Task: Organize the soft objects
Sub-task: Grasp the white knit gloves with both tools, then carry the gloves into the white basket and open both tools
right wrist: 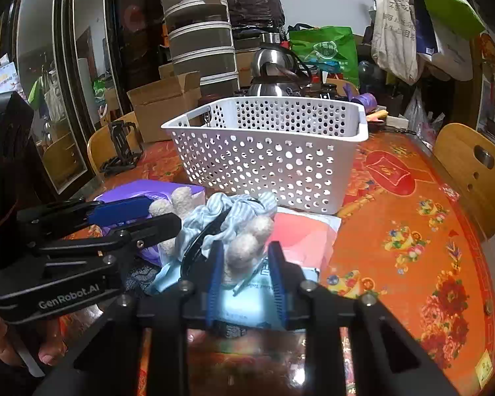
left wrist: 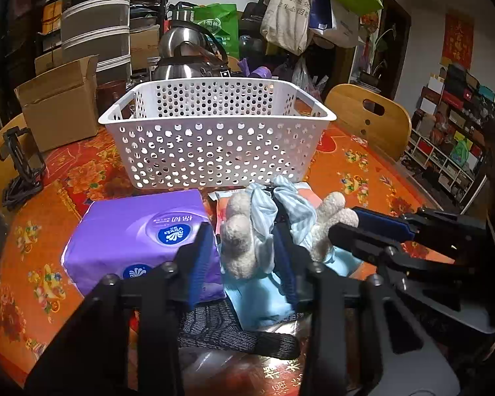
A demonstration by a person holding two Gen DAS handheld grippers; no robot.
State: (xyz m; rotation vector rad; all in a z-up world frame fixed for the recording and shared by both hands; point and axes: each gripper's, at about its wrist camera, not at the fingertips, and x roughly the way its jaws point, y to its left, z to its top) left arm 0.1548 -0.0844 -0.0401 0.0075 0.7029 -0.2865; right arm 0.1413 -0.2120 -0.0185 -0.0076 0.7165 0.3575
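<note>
A beige plush toy in blue striped clothes (left wrist: 264, 224) lies on the table in front of a white perforated basket (left wrist: 214, 145). My left gripper (left wrist: 244, 257) is closed around one plush limb (left wrist: 241, 247). My right gripper (right wrist: 246, 264) grips the other limbs (right wrist: 247, 247); it shows at the right of the left wrist view (left wrist: 363, 227). A purple tissue pack (left wrist: 142, 241) lies left of the toy. A light blue packet (left wrist: 257, 297) and a dark knit glove (left wrist: 234, 333) lie beneath. The basket (right wrist: 270, 151) looks empty.
A cardboard box (left wrist: 59, 105), a steel kettle (left wrist: 188, 56) and stacked containers stand behind the basket. Wooden chairs (left wrist: 369, 115) flank the orange floral table (right wrist: 412, 231). A red-white packet (right wrist: 300, 234) lies under the toy. A black holder (left wrist: 19, 165) sits at left.
</note>
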